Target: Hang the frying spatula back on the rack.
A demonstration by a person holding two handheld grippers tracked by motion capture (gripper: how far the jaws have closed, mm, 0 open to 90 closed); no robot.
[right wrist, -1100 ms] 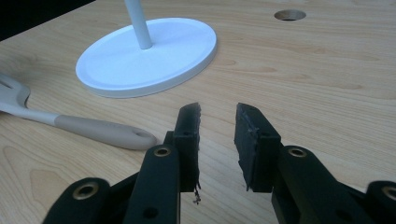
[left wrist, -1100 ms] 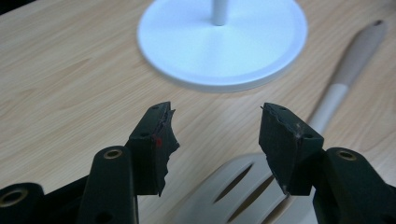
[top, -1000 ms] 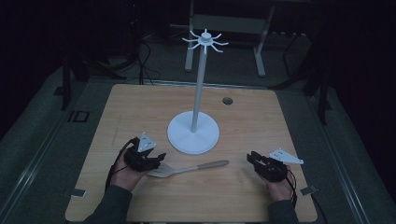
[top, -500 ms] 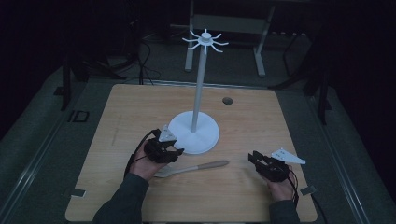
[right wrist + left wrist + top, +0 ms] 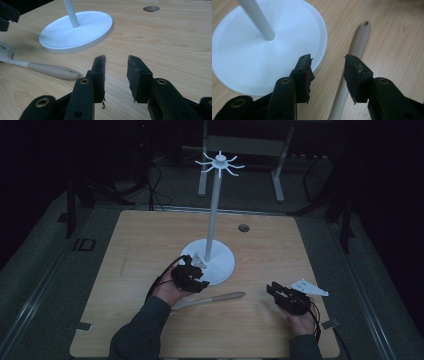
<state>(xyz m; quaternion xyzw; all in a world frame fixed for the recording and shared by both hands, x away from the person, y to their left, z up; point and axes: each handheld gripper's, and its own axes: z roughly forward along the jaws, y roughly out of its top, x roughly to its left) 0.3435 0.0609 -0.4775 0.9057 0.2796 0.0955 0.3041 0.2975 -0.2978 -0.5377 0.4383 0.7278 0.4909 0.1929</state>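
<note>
Spatula (image 5: 212, 299) lies flat beside white stand base (image 5: 220, 262). Left gripper (image 5: 327, 65) gapes over its handle, empty. Right gripper (image 5: 116, 65) also parted, empty.

Pale wood-grain table (image 5: 140, 245) — smooth white plastic stand (image 5: 242, 57), matt beige spatula handle (image 5: 52, 70).

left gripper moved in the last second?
Yes. The left hand-held gripper went forward and right, from beside the spatula head to the stand base rim.
</note>
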